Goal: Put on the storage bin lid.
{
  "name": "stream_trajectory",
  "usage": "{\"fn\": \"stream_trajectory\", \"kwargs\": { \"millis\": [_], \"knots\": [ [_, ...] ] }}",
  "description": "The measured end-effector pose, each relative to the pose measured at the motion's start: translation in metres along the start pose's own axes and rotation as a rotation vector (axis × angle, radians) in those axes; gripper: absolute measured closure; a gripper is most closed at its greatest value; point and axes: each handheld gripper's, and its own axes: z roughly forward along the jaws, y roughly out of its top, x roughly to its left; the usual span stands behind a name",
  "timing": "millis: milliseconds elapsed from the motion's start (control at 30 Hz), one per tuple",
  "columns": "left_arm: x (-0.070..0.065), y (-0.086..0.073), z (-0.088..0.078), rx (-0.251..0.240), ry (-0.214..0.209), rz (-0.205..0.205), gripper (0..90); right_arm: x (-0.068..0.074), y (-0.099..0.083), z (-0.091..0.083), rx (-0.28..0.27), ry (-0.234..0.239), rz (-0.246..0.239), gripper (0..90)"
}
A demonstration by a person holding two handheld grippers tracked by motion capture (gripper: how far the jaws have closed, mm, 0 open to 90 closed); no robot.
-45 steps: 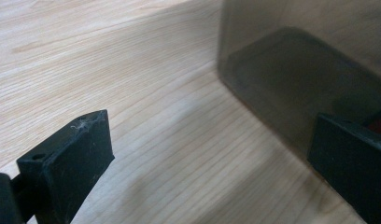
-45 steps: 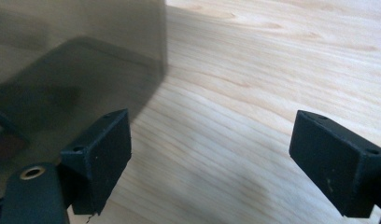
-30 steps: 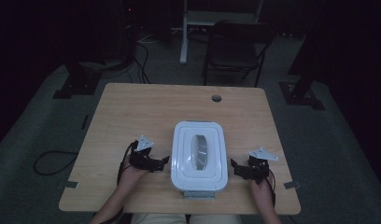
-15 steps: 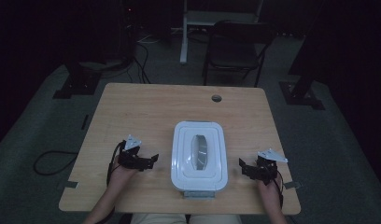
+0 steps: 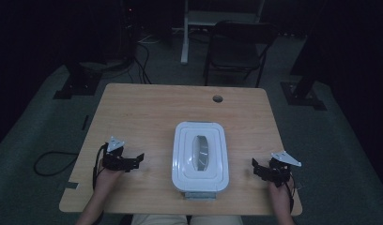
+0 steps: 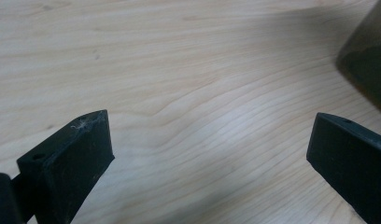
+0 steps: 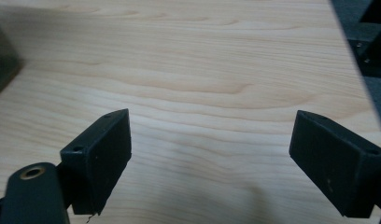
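A white lidded plastic container (image 5: 199, 155) with a clear window in its lid sits on the wooden table (image 5: 147, 112), near the front edge at the middle. My left gripper (image 5: 139, 158) rests on the table to the container's left, open, nothing between its jaws; in the left gripper view (image 6: 209, 149) bare wood lies between them and the container's dark corner (image 6: 368, 60) shows at the upper right. My right gripper (image 5: 256, 167) rests to the container's right, open and empty (image 7: 209, 144).
A round cable hole (image 5: 218, 99) is in the table's far edge area. A black folding chair (image 5: 239, 44) and a white desk leg (image 5: 185, 33) stand beyond the table. The table's right edge (image 7: 352, 60) runs close to the right gripper.
Both hands have drawn away from the container's sides, the left gripper going left and the right gripper going right. The container stays put.
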Motion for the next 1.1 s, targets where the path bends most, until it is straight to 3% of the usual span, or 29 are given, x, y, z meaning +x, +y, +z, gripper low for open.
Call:
{"fn": "stream_trajectory", "kwargs": {
  "millis": [233, 433, 700, 967, 1100],
  "knots": [
    [0.011, -0.004, -0.009, -0.018, 0.034, -0.038, 1.1, -0.02, -0.003, -0.005, 0.002, -0.045, 0.043, 13.0],
    [0.023, -0.009, -0.017, -0.015, 0.084, -0.068, 1.1, -0.027, -0.007, -0.004, 0.018, -0.057, 0.059, 13.0],
    [0.041, -0.019, -0.024, -0.004, 0.133, -0.114, 1.1, -0.026, -0.009, 0.001, 0.044, -0.047, 0.051, 12.9],
    [0.047, -0.024, -0.032, -0.002, 0.222, -0.143, 1.1, -0.025, -0.01, 0.004, 0.068, -0.013, 0.047, 13.0],
    [0.051, -0.025, -0.036, 0.02, 0.264, -0.148, 1.1, -0.023, -0.01, 0.006, 0.09, -0.032, 0.033, 13.0]
  ]
}}
